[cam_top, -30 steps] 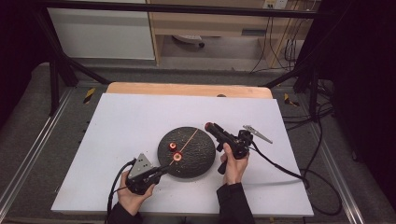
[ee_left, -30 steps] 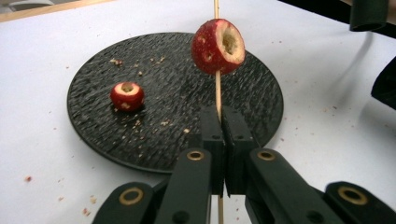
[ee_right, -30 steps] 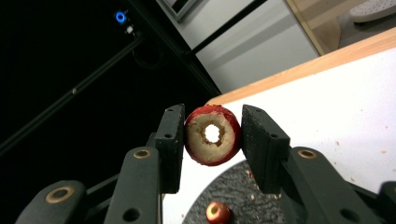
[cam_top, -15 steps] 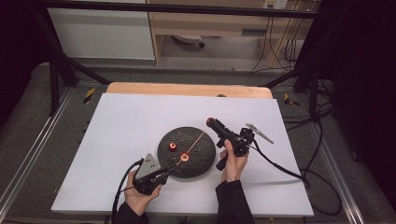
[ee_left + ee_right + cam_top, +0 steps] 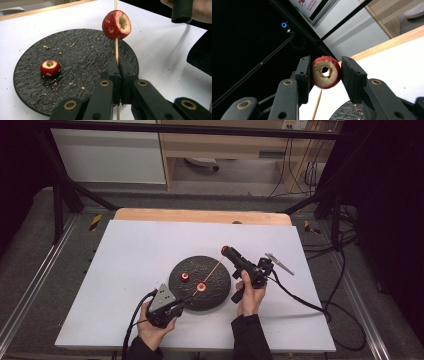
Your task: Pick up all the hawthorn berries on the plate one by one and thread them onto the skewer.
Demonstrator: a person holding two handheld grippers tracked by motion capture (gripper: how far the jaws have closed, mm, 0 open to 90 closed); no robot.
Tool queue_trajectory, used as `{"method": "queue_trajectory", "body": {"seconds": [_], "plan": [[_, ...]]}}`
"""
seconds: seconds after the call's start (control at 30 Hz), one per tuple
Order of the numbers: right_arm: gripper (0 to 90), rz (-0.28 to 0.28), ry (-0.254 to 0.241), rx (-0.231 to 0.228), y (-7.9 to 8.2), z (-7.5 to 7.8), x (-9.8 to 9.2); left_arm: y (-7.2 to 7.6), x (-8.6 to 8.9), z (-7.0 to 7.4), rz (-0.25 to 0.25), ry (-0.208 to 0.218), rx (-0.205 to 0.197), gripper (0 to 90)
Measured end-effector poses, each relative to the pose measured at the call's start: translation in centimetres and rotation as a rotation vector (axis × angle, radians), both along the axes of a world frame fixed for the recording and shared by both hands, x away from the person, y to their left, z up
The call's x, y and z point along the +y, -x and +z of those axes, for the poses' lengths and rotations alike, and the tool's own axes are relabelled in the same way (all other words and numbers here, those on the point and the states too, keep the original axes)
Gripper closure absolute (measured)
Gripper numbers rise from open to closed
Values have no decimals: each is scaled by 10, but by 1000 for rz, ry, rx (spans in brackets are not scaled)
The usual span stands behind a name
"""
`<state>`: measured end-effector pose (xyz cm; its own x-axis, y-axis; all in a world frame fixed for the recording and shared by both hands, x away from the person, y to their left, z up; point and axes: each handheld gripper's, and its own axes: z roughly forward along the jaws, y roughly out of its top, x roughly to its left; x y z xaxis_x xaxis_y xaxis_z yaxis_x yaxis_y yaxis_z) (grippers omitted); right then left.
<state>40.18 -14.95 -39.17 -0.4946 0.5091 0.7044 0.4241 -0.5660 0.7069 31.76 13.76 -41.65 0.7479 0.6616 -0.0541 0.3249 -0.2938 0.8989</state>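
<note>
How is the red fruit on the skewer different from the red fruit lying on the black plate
The fruit on the skewer is pierced and held up above the plate; the fruit on the plate lies loose on it. The skewered one shows its cored opening sideways, the loose one upward. The skewered one rides the stick that the left gripper clamps; nothing grips the loose one. Both are red, hollowed fruits with pale flesh.

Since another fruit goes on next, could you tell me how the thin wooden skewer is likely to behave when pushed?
The skewer looks very thin and long, so it may flex or snap under sideways force. The left tool clamps only its lower end, so the tip may wobble. The fruit already threaded on it probably makes it top-heavy.
</note>
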Motion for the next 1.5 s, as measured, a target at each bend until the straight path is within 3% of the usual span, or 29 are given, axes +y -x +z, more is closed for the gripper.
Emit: {"method": "queue_trajectory", "body": {"seconds": [0.53,0.8,1.13,1.5], "plan": [[614,-12,-31,-13,3,-2,3,0,-17,0,51,55,-13,885],[616,-19,-27,-16,5,-3,4,-1,-24,0,65,62,-10,885],[619,7,-4,-14,3,-1,1,-1,-21,2,54,69,-19,887],[620,-32,-32,-16,0,-2,3,-1,-21,0,73,85,-12,887]]}}
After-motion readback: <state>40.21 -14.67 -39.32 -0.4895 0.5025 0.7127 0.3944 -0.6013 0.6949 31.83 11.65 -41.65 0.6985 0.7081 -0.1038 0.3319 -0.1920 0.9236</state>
